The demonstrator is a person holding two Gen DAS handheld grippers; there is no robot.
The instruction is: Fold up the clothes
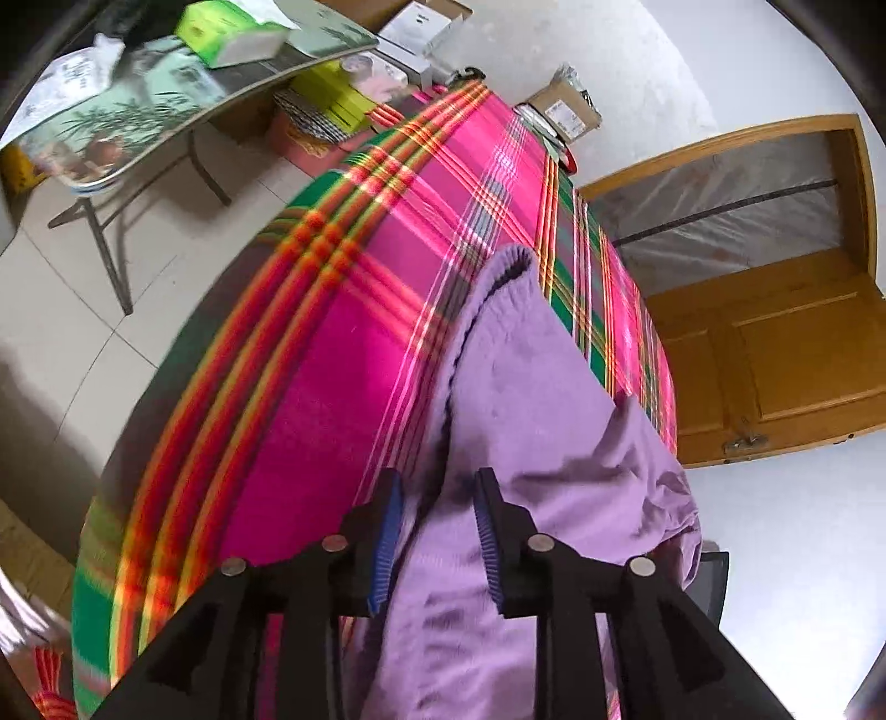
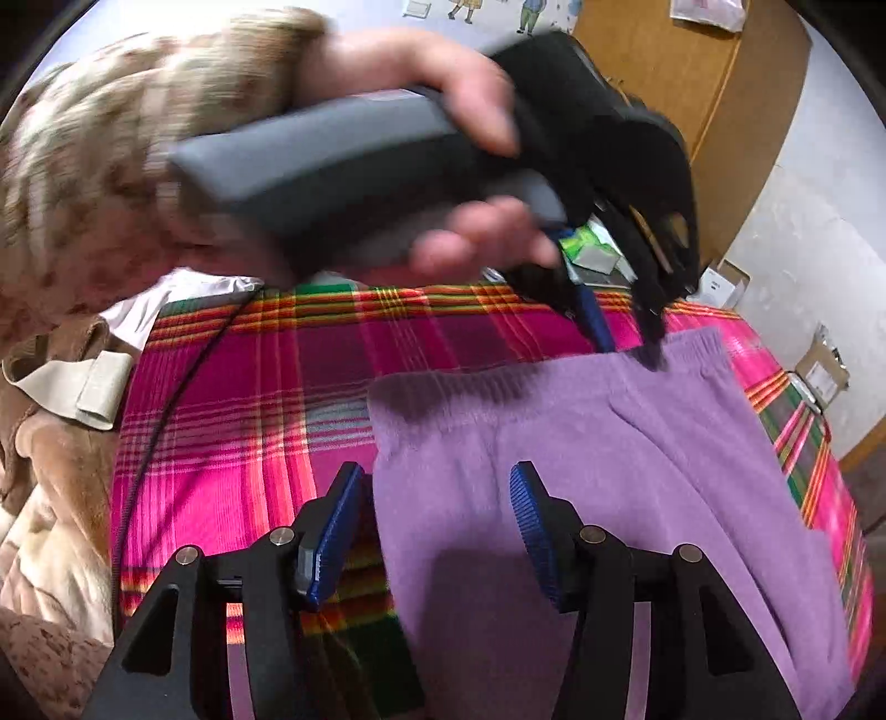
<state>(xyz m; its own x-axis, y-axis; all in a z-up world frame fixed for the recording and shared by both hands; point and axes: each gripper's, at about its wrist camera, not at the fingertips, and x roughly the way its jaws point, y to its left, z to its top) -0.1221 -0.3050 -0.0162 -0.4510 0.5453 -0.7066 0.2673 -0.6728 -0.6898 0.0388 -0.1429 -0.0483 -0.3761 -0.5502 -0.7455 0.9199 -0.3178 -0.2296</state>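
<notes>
Lilac trousers (image 2: 609,459) with an elastic waistband (image 2: 554,371) lie flat on a pink plaid cloth (image 2: 249,399). My right gripper (image 2: 437,493) hovers open over the trousers' left edge, one blue pad off the fabric and one above it. A hand (image 2: 443,94) holds my left gripper (image 2: 631,346), whose tips stand at the waistband's far right corner. In the left wrist view the left gripper (image 1: 440,493) is open, the lilac trousers (image 1: 531,399) show between its pads, and the pads do not press on them.
Brown and beige garments (image 2: 50,471) are piled at the left of the plaid cloth (image 1: 332,343), with a black cable (image 2: 160,410) across it. A folding table (image 1: 166,116) with a tissue box (image 1: 232,30), cartons (image 1: 565,111) and a wooden door (image 1: 775,354) stand beyond.
</notes>
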